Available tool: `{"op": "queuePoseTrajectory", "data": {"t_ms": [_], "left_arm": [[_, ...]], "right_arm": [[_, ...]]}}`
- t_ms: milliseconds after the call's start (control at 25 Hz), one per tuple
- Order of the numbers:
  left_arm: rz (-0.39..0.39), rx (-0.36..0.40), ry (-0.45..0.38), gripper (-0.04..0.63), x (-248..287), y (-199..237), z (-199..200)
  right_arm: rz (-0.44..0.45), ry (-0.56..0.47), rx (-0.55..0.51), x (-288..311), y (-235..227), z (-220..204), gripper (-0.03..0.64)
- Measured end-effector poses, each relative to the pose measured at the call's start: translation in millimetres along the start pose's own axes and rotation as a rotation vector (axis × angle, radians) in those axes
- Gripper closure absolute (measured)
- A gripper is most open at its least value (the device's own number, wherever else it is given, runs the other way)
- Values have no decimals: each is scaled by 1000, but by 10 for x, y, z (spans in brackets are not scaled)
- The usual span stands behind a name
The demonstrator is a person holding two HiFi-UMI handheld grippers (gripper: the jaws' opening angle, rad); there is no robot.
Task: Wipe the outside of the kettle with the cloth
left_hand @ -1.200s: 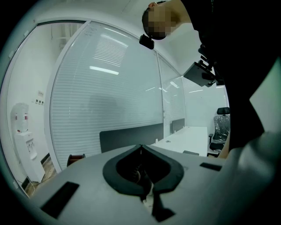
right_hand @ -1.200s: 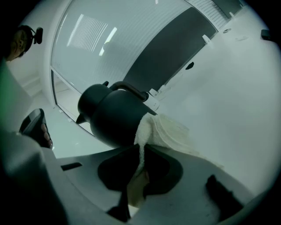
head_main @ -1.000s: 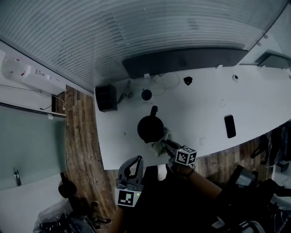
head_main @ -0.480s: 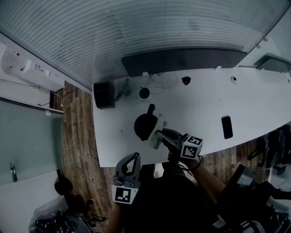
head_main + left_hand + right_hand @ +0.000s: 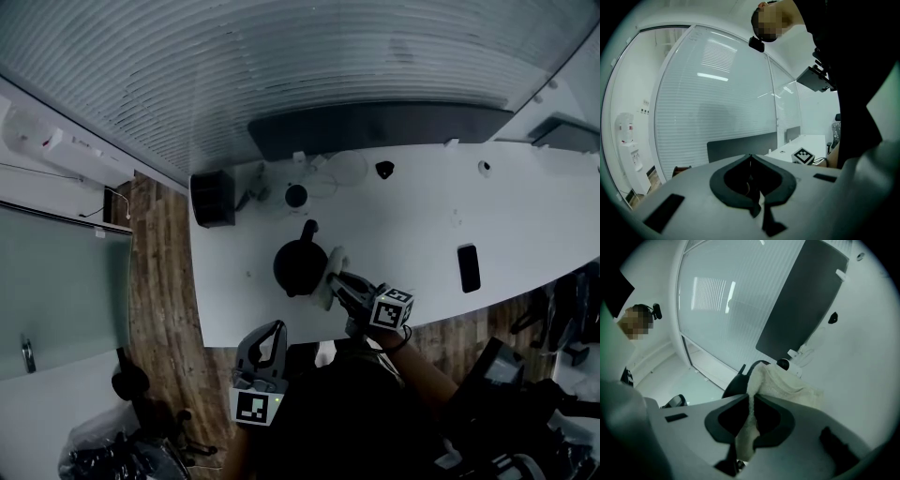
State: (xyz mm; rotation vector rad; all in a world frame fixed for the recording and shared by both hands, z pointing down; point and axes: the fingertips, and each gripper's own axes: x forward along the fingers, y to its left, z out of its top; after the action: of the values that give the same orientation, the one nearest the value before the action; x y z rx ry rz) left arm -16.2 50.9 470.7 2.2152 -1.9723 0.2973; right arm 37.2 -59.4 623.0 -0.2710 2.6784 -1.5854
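While together, one kettle (image 5: 298, 268), one cloth (image 5: 780, 383).

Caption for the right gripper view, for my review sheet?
Right gripper shut on a pale cloth, held against the black kettle.

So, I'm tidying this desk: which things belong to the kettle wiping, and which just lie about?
In use: round black kettle, pale fluffy cloth, right gripper shut on the cloth.
Lying about: flat black phone, square black box, shut empty left gripper.
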Motion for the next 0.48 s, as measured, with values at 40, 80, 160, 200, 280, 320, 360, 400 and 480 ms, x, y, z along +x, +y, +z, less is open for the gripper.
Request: {"op": "queuePoseTrajectory", "data": {"t_ms": [40, 80, 160, 200, 280, 320, 360, 400, 480], "left_arm": [[3, -1, 6, 589, 4, -3, -19], [7, -5, 11, 589, 7, -3, -36], [17, -14, 19, 589, 8, 8, -59], [21, -14, 19, 589, 13, 14, -60], [26, -7, 10, 589, 41, 18, -43], [28, -5, 7, 589, 56, 15, -37], [30, -5, 7, 589, 66, 9, -37], [33, -7, 9, 589, 69, 3, -39], [42, -11, 10, 589, 60, -2, -42]], "right_arm": [[-21, -10, 20, -24, -91, -8, 586], [-50, -14, 41, -44, -198, -34, 586], [-101, -5, 75, -49, -410, -134, 586], [-114, -1, 92, -32, -498, -187, 586], [-133, -5, 138, 7, -669, -258, 586], [-152, -2, 155, 17, -768, -289, 586], [-177, 10, 163, 20, -871, -332, 586], [-203, 28, 165, 18, -969, -388, 586], [-237, 64, 165, 10, -1112, -483, 586]]}}
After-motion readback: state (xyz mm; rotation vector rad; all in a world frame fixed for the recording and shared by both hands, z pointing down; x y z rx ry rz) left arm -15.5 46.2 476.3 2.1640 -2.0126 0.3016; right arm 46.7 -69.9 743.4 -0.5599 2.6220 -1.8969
